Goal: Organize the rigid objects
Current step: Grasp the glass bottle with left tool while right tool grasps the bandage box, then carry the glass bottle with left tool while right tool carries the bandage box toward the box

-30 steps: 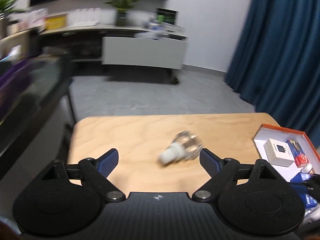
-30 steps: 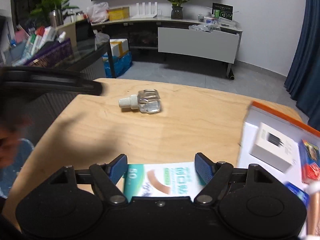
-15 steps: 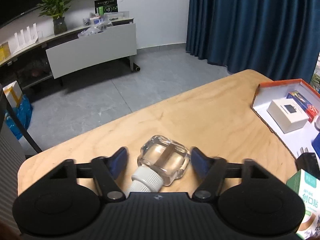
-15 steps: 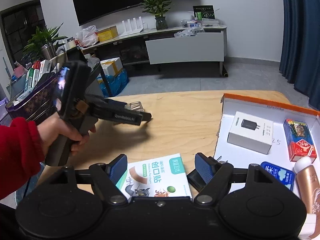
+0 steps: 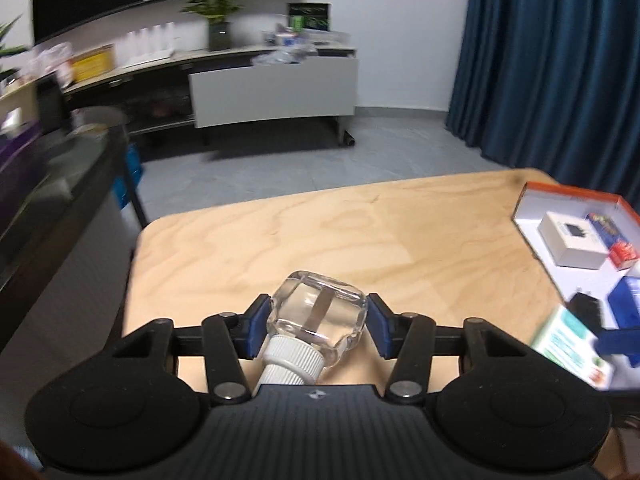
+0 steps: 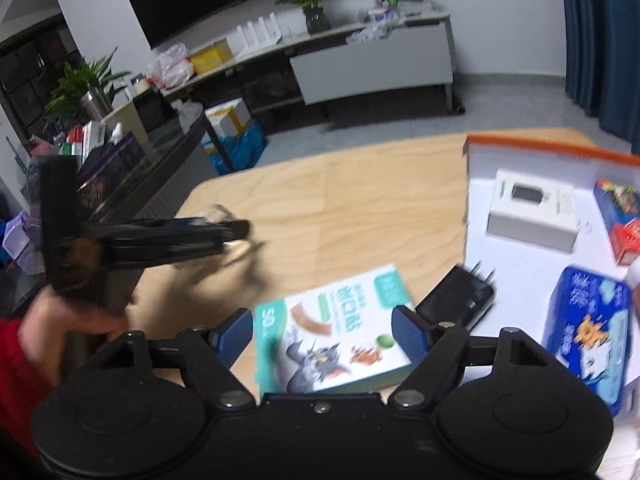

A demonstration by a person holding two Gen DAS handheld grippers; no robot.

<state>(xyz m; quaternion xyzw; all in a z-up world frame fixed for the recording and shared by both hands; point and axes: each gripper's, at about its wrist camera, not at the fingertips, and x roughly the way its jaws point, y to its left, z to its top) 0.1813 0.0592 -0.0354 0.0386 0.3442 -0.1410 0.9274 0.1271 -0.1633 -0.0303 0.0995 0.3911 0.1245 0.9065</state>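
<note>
**A:** Where does everything lie on the pale wooden table point(image 5: 360, 232)?

**B:** The white, orange-rimmed cardboard tray point(image 6: 532, 148) sits at the far right, already holding boxes. A green-and-white cartoon-printed carton point(image 6: 336, 340) lies near, between the pads of the right gripper point(image 6: 322, 338), whose jaws stand apart around it, not touching.

**A:** And the left gripper point(image 5: 316, 330)?

**B:** Clamped on the clear, squat glass bottle with a ribbed white cap point(image 5: 320, 316). Its long axis runs along the fingers, cap pointing back toward the holder, body forward.

**A:** So which way must it travel?

**B:** Likely rightward: the tray lies well to the right of the bottle, with the right gripper and carton between them.
</note>
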